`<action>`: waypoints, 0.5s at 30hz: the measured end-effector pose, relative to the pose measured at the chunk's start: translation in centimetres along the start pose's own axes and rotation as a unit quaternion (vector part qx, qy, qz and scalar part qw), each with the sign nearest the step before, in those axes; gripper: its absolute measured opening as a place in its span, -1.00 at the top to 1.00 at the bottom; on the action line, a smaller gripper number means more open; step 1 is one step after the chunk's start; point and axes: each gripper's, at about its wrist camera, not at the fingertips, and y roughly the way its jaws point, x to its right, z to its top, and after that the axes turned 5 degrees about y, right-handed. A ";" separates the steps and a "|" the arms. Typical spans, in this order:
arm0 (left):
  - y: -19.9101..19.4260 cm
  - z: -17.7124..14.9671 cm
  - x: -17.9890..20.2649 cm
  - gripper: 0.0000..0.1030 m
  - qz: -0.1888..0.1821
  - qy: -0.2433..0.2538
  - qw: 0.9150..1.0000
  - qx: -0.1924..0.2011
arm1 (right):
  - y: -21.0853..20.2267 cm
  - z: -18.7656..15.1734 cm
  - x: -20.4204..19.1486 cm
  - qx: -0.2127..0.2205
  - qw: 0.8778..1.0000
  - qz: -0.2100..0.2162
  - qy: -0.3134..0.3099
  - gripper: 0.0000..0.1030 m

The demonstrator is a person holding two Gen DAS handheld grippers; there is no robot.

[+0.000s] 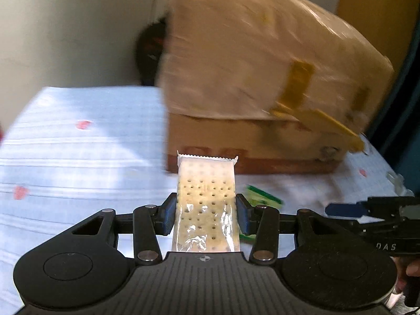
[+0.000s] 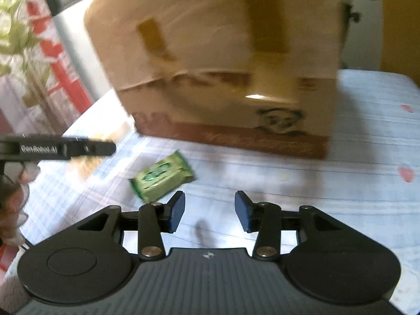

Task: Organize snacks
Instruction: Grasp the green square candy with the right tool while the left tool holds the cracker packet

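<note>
Left hand-held gripper (image 1: 206, 216): pads clamped on the long edges of a cracker pack (image 1: 206, 207), clear crinkly film over a pale, dotted, flat rectangular cracker. Pack's long axis runs straight out along the fingers, crimped end forward, toward the box (image 1: 262, 78).

Right hand-held gripper (image 2: 209, 214): jaws moderately apart, nothing between them.

Green pack (image 2: 162, 179): glossy soft wrapper, small pillow-shaped block, lying flat on the bed (image 2: 354, 136) in front of the box. It sits just ahead and to the left of the right gripper's left finger, long axis diagonal to the fingers. Right hand is the free one and near it; judged the likely next pick, needing a shift left and a wrist roll.

Box: tan cardboard, taped, upright on striped sheet. Frames motion-blurred.
</note>
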 end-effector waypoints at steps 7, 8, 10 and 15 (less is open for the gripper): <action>-2.0 -1.0 -3.1 0.06 0.041 -0.041 0.998 0.025 | 4.7 2.5 -2.1 -0.068 0.995 0.030 0.072 0.01; -2.1 -1.1 -3.3 0.06 0.042 -0.047 0.998 0.027 | 5.1 2.9 -2.5 -0.068 0.994 0.025 0.076 -0.05; -2.4 -1.4 -3.5 0.06 0.042 -0.057 0.997 0.032 | 5.9 3.7 -3.2 -0.070 0.994 0.013 0.078 -0.11; -2.6 -2.1 -4.0 0.06 0.038 -0.079 0.995 0.036 | 7.7 4.3 -5.7 -0.065 0.997 -0.031 -0.014 -0.12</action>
